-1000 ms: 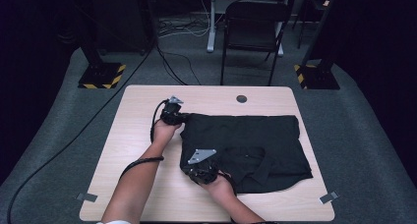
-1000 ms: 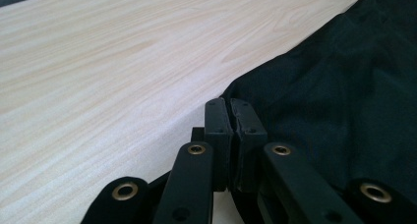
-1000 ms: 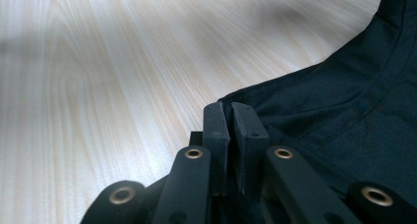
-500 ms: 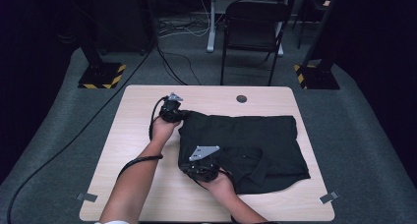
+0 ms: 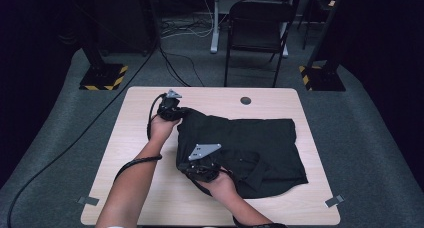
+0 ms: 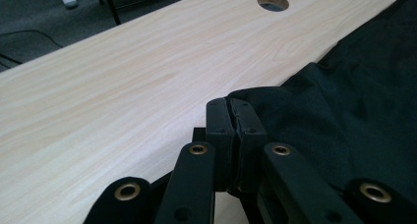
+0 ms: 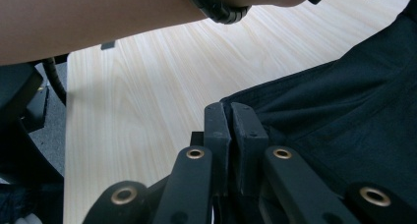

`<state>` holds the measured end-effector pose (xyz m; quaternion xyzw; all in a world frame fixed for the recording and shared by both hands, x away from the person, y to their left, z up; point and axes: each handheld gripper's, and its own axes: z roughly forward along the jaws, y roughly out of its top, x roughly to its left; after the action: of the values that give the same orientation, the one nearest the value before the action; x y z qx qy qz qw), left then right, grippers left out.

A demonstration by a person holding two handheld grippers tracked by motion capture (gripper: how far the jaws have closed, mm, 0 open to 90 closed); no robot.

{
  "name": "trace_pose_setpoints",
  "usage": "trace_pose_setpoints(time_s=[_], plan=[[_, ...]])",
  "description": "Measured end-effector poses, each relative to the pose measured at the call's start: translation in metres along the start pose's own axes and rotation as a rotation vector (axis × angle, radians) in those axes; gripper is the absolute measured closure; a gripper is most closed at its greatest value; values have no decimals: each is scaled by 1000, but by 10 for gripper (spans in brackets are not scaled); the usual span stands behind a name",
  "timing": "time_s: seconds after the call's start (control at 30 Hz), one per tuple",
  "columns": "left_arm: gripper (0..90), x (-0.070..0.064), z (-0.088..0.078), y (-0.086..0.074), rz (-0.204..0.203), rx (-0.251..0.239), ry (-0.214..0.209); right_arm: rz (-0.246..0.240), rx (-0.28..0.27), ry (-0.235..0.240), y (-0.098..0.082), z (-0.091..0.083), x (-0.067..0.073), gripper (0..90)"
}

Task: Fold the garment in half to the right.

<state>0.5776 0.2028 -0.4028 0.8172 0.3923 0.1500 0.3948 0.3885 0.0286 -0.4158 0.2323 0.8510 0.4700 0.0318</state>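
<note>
A black shirt (image 5: 250, 143) lies spread over the right half of the light wooden table (image 5: 135, 138). At the shirt's far left corner, my left gripper (image 5: 180, 111) is shut on the cloth; in the left gripper view the jaws (image 6: 235, 113) meet with the black hem (image 6: 275, 98) pinched between them. My right gripper (image 5: 196, 161) is shut on the shirt's near left corner, and the right gripper view shows its jaws (image 7: 231, 117) pressed together on the cloth edge (image 7: 295, 91). Both held corners hang a little above the tabletop.
A round cable hole (image 5: 245, 100) sits near the table's far edge. A black folding chair (image 5: 257, 28) stands behind the table, and cables run over the grey floor. Two tape marks (image 5: 88, 201) (image 5: 334, 201) flag the near corners. My left forearm (image 7: 98, 17) crosses above the right gripper.
Both grippers have risen slightly with the shirt's left edge in them, so that edge has come up off the table. The rest of the shirt lies as before.
</note>
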Motion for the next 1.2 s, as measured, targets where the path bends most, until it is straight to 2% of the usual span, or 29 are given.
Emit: trace_pose_setpoints(time_s=[0.5, 0.6, 0.93, 1.2], plan=[[871, 1, -36, 24, 25, -37, 20, -27, -47, 28, 26, -9, 13, 864], [871, 2, -45, 29, 16, -55, 19, -39, -57, 29, 33, -11, 16, 865], [871, 0, -78, 52, 40, -100, 40, -53, -114, 58, 60, -22, 26, 866], [871, 1, -98, 69, 64, -98, 50, -57, -156, 93, 83, -27, 31, 866]])
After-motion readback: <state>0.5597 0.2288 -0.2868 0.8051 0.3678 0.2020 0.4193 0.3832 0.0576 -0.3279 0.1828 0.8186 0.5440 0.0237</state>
